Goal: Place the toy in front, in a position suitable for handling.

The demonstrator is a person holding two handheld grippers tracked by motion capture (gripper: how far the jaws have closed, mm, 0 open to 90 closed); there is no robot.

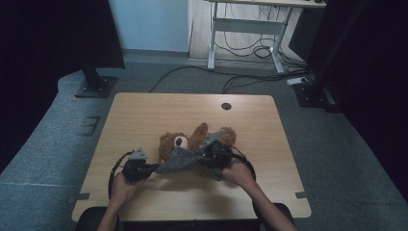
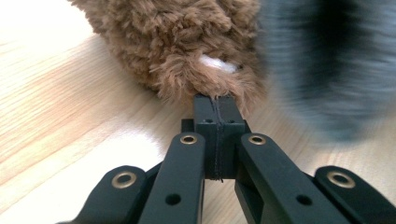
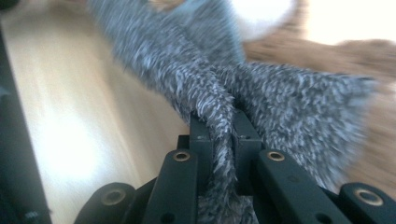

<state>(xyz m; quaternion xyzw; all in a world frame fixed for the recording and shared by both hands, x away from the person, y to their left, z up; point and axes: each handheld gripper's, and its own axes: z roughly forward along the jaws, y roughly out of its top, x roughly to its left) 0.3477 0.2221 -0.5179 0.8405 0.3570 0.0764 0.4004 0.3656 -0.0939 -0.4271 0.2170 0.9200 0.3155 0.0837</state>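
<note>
Clamping a grey fuzzy cloth at the teddy bear's four o'clock, the right gripper risks tearing it free if the left gripper, pinched on brown fur, slips.

A light wooden table stands on grey carpet; cables trail under what looks like a white-framed desk.

teddy bear on the table, cloth over its near side, between both grippers

Lab, black curtains, floor cables
</note>
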